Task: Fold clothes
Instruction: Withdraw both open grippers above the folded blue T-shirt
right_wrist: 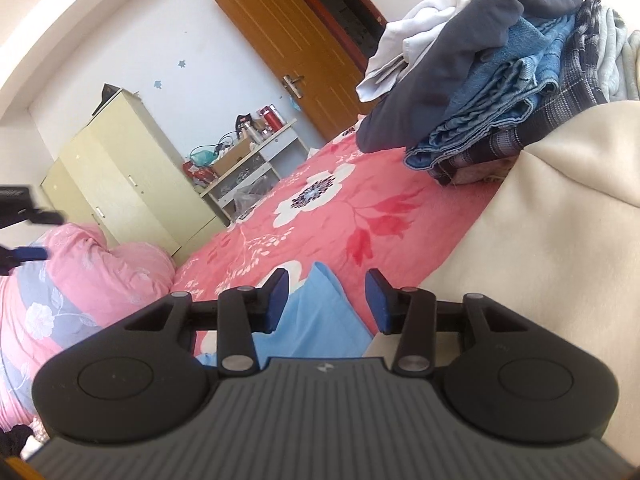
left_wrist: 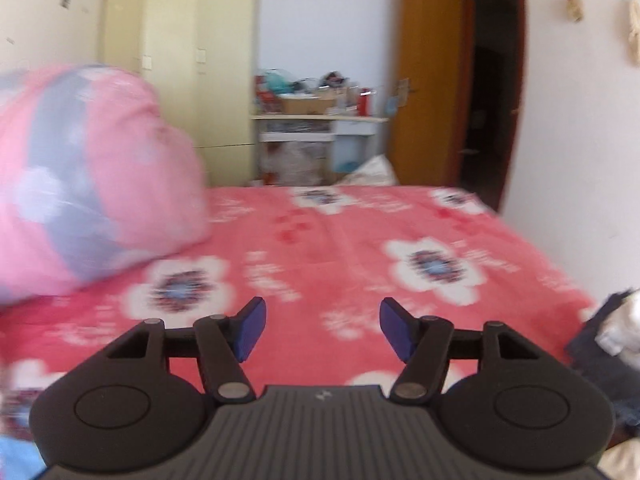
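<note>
- Left gripper (left_wrist: 322, 330): I am holding it above the red floral bedspread (left_wrist: 360, 248); its blue pads are standing spread with nothing between them.
- Right gripper (right_wrist: 326, 300): I am keeping it low over the light blue garment (right_wrist: 320, 320); its jaws are parted and the cloth is lying under them, not pinched.
- Light blue garment: lying flat on the bedspread at 6 o'clock in the right wrist view; I am judging it thin, limp and light, so I am planning to take it at a corner or hem.
- Cream fabric (right_wrist: 560, 240): sitting at 3 o'clock, just beside the garment's edge.
- Pile of clothes (right_wrist: 500, 80): denim and dark pieces heaped at 1 o'clock, well apart.
- Pink quilt (left_wrist: 80, 180): bulking at 9 o'clock; likely crowding any leftward spreading.
</note>
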Tool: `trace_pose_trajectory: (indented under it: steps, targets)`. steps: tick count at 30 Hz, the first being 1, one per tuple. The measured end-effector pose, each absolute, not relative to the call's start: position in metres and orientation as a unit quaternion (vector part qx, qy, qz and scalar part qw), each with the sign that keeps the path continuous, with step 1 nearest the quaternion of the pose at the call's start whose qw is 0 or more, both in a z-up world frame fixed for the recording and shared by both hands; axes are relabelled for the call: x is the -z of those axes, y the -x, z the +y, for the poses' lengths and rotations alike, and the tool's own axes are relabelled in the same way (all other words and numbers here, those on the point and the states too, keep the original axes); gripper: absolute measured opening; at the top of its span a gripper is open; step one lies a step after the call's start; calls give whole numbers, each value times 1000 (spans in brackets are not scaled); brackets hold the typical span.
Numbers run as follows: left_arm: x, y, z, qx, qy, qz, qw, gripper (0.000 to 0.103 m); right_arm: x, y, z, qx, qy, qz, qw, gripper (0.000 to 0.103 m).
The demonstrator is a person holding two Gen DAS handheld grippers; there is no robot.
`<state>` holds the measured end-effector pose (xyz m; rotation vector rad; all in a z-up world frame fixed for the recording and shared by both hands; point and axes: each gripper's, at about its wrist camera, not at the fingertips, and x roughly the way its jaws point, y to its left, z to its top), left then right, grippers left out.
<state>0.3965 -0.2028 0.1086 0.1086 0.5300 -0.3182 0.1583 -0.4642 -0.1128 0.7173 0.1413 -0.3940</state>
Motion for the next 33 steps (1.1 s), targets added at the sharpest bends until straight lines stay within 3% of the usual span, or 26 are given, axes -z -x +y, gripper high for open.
trace_pose_trajectory:
  steps: [7,14,18,22,25,29,33]
  targets:
    - [-16,-348,-187,220,-113,328,912,64,76,-143,-465,81,-368,123,918,41]
    - [95,-286,-230,309,-210,330,867,61,37,-197,-461,-10,-285,313,906,39]
    - [126,-260,-245,297,-266,289,870,62,59,-266,-441,-35,-197,398,895,29]
    - [131,-259,-233,290,-222,292,884,67,103,-315,-440,-11,-111,473,874,23]
    - [135,-264,-216,291,-156,310,891,74,106,-326,-474,10,-155,489,858,7]
    - [135,-267,-206,295,-129,314,893,75,71,-333,-480,62,-104,462,878,13]
    - [137,-264,-204,294,-126,306,897,77,64,-361,-452,-17,-126,431,894,13]
